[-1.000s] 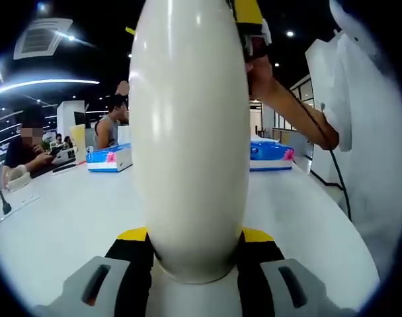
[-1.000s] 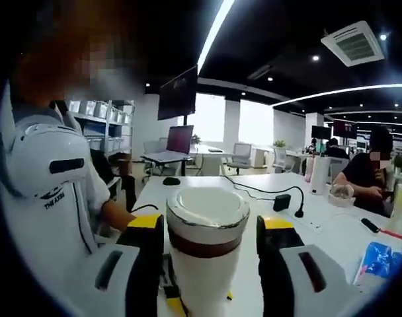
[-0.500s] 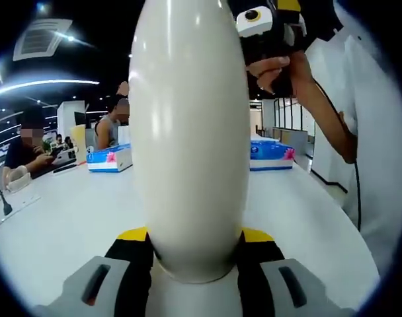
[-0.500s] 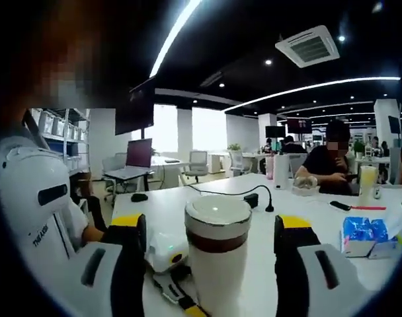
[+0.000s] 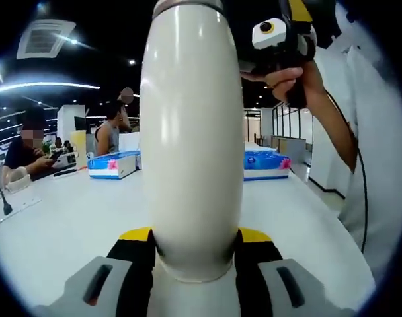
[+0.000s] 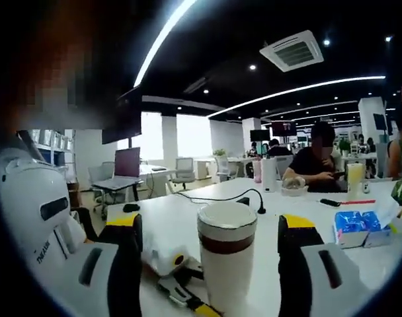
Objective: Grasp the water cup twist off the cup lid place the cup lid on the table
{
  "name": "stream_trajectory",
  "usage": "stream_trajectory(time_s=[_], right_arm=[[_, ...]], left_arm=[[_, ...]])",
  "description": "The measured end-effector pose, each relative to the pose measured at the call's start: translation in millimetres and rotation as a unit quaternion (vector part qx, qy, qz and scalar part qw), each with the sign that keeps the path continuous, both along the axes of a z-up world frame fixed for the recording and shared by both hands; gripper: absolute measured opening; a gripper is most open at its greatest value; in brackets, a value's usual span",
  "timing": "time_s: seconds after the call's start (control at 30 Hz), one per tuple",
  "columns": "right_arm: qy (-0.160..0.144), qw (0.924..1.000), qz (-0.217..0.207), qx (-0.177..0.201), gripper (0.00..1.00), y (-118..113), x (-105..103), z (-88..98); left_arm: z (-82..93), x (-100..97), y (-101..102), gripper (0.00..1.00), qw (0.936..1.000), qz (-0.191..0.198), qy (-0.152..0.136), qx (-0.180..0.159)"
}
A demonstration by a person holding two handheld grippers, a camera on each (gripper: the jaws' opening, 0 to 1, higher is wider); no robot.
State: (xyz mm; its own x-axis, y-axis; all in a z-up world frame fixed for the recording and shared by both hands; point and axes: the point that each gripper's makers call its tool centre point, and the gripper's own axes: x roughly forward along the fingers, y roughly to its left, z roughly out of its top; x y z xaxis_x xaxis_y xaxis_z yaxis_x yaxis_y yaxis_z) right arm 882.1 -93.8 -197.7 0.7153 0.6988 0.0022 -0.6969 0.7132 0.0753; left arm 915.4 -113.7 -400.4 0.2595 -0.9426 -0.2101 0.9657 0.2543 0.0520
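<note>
Smooth rounded cream water cup [image 5: 191, 132] between left gripper [image 5: 194, 247] jaws

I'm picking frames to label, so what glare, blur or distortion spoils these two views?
Left gripper view: the water cup looms close and bulged, streaked with glare, blocking the middle. Right gripper view: fisheye bends the ceiling light strip; the cup lid is sharp, the near left edge blurred.

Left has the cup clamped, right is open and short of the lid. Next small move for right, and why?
Probably ease the right gripper forward and down until its open jaws flank the lid, then close. The left gripper already clamps the water cup, the lid is on, and the right jaws stand apart from it.
</note>
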Motion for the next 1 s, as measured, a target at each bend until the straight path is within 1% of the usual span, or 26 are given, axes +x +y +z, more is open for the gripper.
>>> stream_trajectory(time_s=[0.03, 0.07, 0.13, 0.2, 0.27, 0.37, 0.43, 0.5, 0.53, 0.6, 0.7, 0.8, 0.9, 1.0], right_arm=[[0.003, 0.9999, -0.016, -0.002, 0.84, -1.7, 2.1, -1.2], [0.008, 0.9992, -0.038, -0.012, 0.83, -2.1, 4.8, -4.7], [0.002, 0.9976, -0.065, -0.024, 0.83, -2.3, 8.3, -5.4], [-0.015, 0.9952, -0.092, -0.032, 0.83, -0.7, 10.9, -4.1], [-0.01, 0.9945, -0.101, -0.029, 0.83, 2.9, 12.1, -6.6], [-0.003, 0.991, -0.129, -0.037, 0.82, -0.2, 18.9, -12.0], [0.002, 0.99, -0.137, -0.032, 0.79, -1.0, 22.2, -13.1], [0.012, 0.9891, -0.146, -0.01, 0.75, -0.4, 24.8, -11.6], [0.011, 0.9888, -0.148, -0.005, 0.74, 0.5, 25.7, -10.3], [0.011, 0.9882, -0.152, -0.007, 0.71, 3.6, 27.7, -10.4], [0.013, 0.9869, -0.161, -0.012, 0.72, 5.1, 31.2, -11.6], [0.017, 0.9855, -0.168, -0.017, 0.7, 4.0, 34.1, -13.3], [0.018, 0.984, -0.176, -0.015, 0.64, 2.0, 35.7, -12.6], [0.013, 0.9834, -0.18, -0.015, 0.6, 1.4, 36.8, -10.7]], left_arm=[[0.0, 0.1, 0.0, 0.49, 1.0, 0.0, 0.0, 0.0], [0.1, 0.1, -0.1, 0.49, 1.0, -0.001, -0.001, 0.0], [0.3, 0.1, -0.3, 0.49, 1.0, -0.001, -0.001, 0.0], [0.4, 0.0, -0.4, 0.48, 1.0, -0.001, -0.001, 0.0], [0.4, 0.1, -0.4, 0.48, 1.0, -0.001, -0.002, 0.0], [0.5, 0.3, -0.4, 0.48, 1.0, -0.001, -0.002, 0.0], [0.5, 0.2, -0.3, 0.48, 1.0, -0.002, -0.002, 0.0], [0.5, -0.1, -0.4, 0.48, 1.0, -0.001, -0.002, 0.0], [0.5, -0.1, -0.3, 0.48, 1.0, -0.001, -0.002, 0.0], [0.5, -0.3, -0.3, 0.48, 1.0, -0.001, -0.002, 0.0], [0.7, -0.6, -0.2, 0.48, 1.0, -0.001, -0.002, 0.0], [0.8, -0.8, -0.1, 0.48, 1.0, -0.001, -0.002, 0.0], [0.9, -1.0, 0.0, 0.48, 1.0, -0.002, -0.002, 0.0], [0.9, -1.1, 0.2, 0.48, 1.0, -0.002, -0.002, 0.0]])
